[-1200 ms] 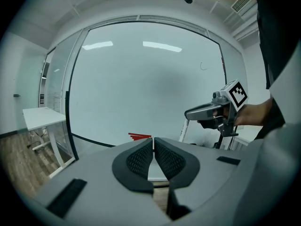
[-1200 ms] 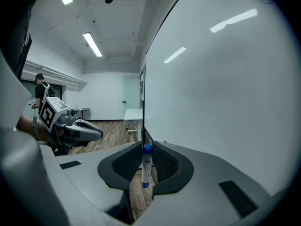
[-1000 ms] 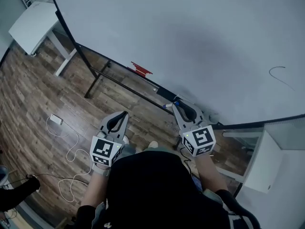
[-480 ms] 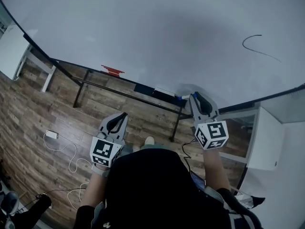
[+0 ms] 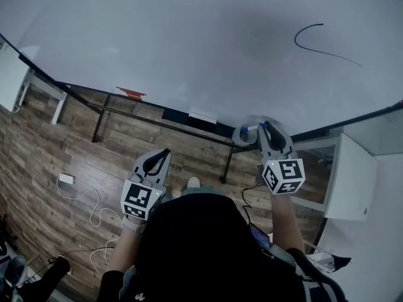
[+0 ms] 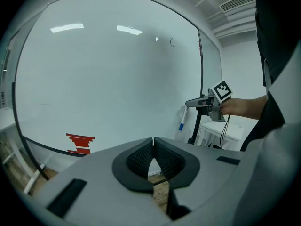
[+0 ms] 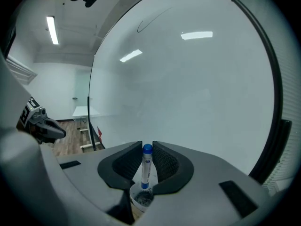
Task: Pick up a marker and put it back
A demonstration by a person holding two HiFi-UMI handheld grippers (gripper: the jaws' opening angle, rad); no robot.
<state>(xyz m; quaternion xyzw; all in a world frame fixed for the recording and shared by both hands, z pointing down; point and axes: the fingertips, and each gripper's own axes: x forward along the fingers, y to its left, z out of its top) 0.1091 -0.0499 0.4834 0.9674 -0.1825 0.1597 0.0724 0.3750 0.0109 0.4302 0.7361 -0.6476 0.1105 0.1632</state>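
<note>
My right gripper (image 5: 267, 129) is shut on a white marker with a blue cap (image 7: 146, 166), which stands upright between the pads. A small white cup (image 7: 140, 197) sits just under the marker, and in the head view the cup (image 5: 242, 134) lies left of the jaws at the whiteboard's lower edge. In the left gripper view the marker (image 6: 182, 119) hangs from the right gripper (image 6: 190, 102) in front of the whiteboard (image 5: 189, 36). My left gripper (image 5: 161, 155) hangs lower over the wood floor, shut and holding nothing.
A black curve (image 5: 321, 39) is drawn on the board at the upper right. A red eraser (image 5: 129, 93) and a dark eraser (image 5: 201, 117) rest on the board's tray. White tables (image 5: 352, 181) stand either side. A cable (image 5: 94, 209) trails on the floor.
The right gripper has carried the marker up and to the right, close to the board's lower edge beside the cup. The view has swung along the board. The left gripper stays put.
</note>
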